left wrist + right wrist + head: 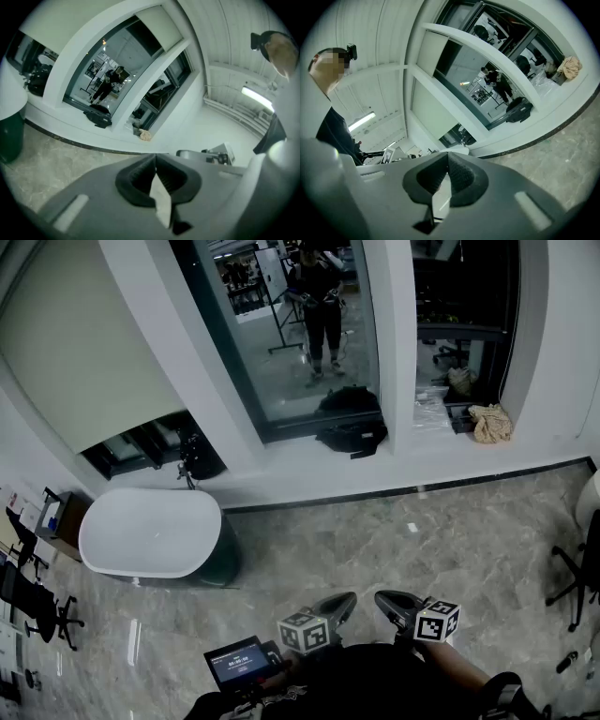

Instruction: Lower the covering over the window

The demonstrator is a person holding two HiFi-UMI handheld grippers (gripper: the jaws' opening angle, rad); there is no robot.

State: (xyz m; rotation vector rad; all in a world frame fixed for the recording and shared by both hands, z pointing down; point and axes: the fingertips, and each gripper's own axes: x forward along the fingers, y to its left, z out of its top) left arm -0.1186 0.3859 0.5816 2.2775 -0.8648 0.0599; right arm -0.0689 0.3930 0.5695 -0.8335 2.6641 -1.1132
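The left gripper (336, 604) and the right gripper (392, 600) were held side by side at the near edge of the marble floor (394, 540), close against the person's body, each with its jaws pressed together on nothing. The pale covering (84, 343) hung over the far left window (150, 444), drawn most of the way down with a dark strip of glass left bare beneath it, well apart from both grippers. A white oval tub (150, 531) stood just below that window, and a black bag (352, 427) lay on the sill further right.
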